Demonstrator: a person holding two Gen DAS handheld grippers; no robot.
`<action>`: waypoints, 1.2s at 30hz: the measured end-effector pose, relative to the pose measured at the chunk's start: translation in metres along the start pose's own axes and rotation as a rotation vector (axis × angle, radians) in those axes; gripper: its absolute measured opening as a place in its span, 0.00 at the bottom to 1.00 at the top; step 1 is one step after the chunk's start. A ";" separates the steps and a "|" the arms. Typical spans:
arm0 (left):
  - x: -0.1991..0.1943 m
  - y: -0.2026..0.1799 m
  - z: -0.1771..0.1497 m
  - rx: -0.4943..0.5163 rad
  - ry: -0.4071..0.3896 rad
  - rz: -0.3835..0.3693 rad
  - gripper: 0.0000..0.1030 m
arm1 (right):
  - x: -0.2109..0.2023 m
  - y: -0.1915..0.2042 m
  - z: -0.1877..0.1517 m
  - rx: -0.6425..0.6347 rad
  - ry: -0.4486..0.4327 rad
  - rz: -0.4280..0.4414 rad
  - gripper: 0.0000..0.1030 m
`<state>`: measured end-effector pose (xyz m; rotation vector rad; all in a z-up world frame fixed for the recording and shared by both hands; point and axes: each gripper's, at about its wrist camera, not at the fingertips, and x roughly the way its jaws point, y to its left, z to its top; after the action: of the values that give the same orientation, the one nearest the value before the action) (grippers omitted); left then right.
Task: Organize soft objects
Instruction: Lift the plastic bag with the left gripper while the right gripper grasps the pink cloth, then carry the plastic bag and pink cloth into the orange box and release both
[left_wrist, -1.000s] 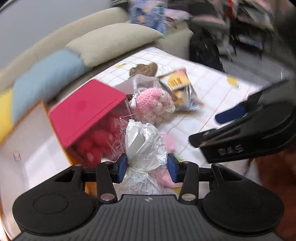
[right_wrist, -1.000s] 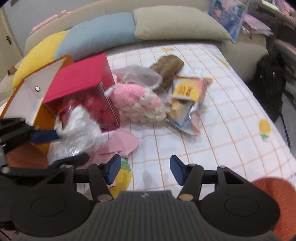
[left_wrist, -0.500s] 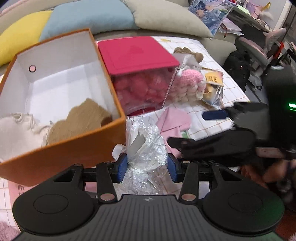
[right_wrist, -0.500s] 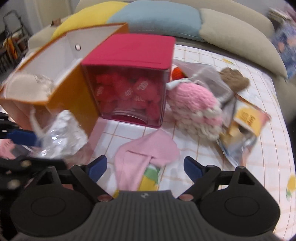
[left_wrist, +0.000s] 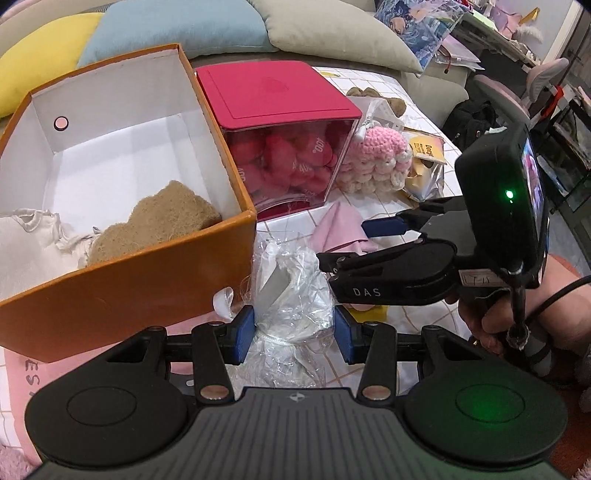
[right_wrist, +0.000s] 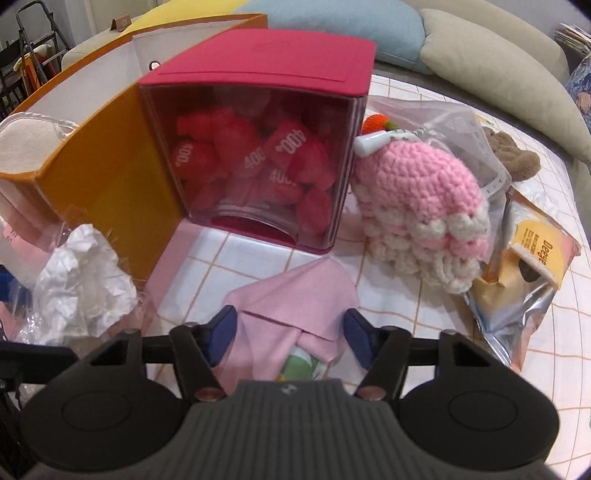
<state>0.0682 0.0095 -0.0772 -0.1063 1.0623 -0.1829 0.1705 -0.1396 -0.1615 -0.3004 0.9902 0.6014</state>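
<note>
While tilted steeply downward: both grippers, left (left_wrist: 294, 334) and right (right_wrist: 289, 338).

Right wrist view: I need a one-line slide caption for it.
Right gripper, jaws just closing, straddles a folded pink cloth before a red-lidded clear box and a crocheted pink toy.

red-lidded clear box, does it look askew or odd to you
Yes. The red-lidded clear box leans tipped against the orange cardboard box, its clear face toward the camera, so the red packets inside have slumped toward its lower edge. Nothing has spilled out.
</note>
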 end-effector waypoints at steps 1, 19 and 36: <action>-0.001 0.000 0.000 -0.002 -0.001 -0.002 0.50 | -0.001 0.001 0.000 -0.004 0.000 0.000 0.49; -0.036 0.000 -0.009 -0.024 -0.077 -0.078 0.50 | -0.064 0.022 -0.004 0.030 -0.090 -0.008 0.03; -0.132 0.036 0.015 -0.134 -0.422 -0.049 0.50 | -0.171 0.067 0.028 0.032 -0.354 0.100 0.03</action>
<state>0.0227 0.0715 0.0372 -0.2797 0.6503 -0.1255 0.0808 -0.1297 0.0005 -0.1105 0.6753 0.7011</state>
